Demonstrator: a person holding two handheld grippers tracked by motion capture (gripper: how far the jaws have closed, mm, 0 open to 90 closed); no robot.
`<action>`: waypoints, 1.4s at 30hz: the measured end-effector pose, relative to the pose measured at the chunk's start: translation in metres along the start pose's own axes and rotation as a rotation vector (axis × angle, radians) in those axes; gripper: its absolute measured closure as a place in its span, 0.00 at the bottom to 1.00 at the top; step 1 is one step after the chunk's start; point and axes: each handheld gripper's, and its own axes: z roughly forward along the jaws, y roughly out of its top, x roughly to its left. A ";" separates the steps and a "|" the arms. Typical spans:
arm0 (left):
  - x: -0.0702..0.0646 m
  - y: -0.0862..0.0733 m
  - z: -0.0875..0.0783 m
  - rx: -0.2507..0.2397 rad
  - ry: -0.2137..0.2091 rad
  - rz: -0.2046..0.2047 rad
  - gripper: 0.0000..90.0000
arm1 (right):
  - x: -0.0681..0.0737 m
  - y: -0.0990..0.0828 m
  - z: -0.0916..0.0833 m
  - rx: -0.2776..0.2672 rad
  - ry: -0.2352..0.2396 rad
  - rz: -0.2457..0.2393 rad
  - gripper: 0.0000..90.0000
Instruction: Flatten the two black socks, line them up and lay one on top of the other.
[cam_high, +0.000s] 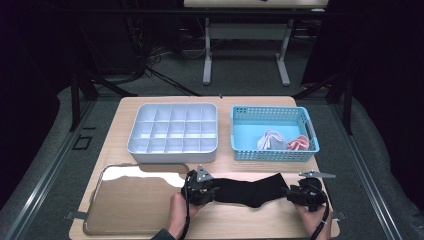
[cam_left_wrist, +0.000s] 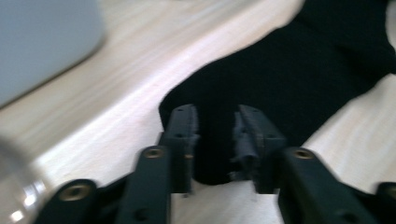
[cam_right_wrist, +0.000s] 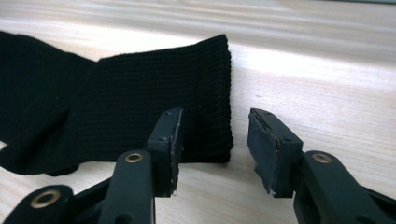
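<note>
While the black sock (cam_high: 252, 190) lies flat along the front part of the tabletop (cam_high: 260, 167), you have a gripper at each of its ends. Your left gripper (cam_high: 209, 190) sits at the sock's left end, just right of the shiny tray (cam_high: 135, 200) that fills the front left corner. In the left gripper view, the jaws stand partly apart with that end of the sock (cam_left_wrist: 280, 84) between them; the picture is blurred, so I cannot tell whether the pads press on the fabric or merely flank it.

Your right gripper (cam_high: 294, 194) rests near the front right corner, at the sock's ribbed cuff. In the right gripper view, the jaws are plainly apart: the left pad (cam_right_wrist: 173, 140) stands over the edge of the cuff (cam_right_wrist: 187, 93), while the other pad stands over bare wood just past the cuff's edge, clear of the fabric. So this gripper has hold of nothing.

Behind the sock, toward the back edge of the tabletop, the white compartment box (cam_high: 172, 132) stands left of centre, and the blue basket (cam_high: 272, 145) stands beside it toward the back right corner, with a pale cloth bundle (cam_high: 271, 140) and a red-and-white one (cam_high: 299, 144) in it.
</note>
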 end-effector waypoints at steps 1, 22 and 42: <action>0.002 -0.001 -0.001 -0.002 0.010 -0.018 0.70 | 0.001 0.000 0.001 0.008 -0.001 -0.001 0.61; 0.013 -0.005 0.013 0.098 -0.069 -0.104 0.87 | -0.003 -0.001 0.007 0.031 0.057 0.010 0.88; 0.006 -0.003 0.016 0.058 -0.116 -0.132 0.91 | 0.010 0.016 -0.049 -0.107 0.186 -0.017 0.89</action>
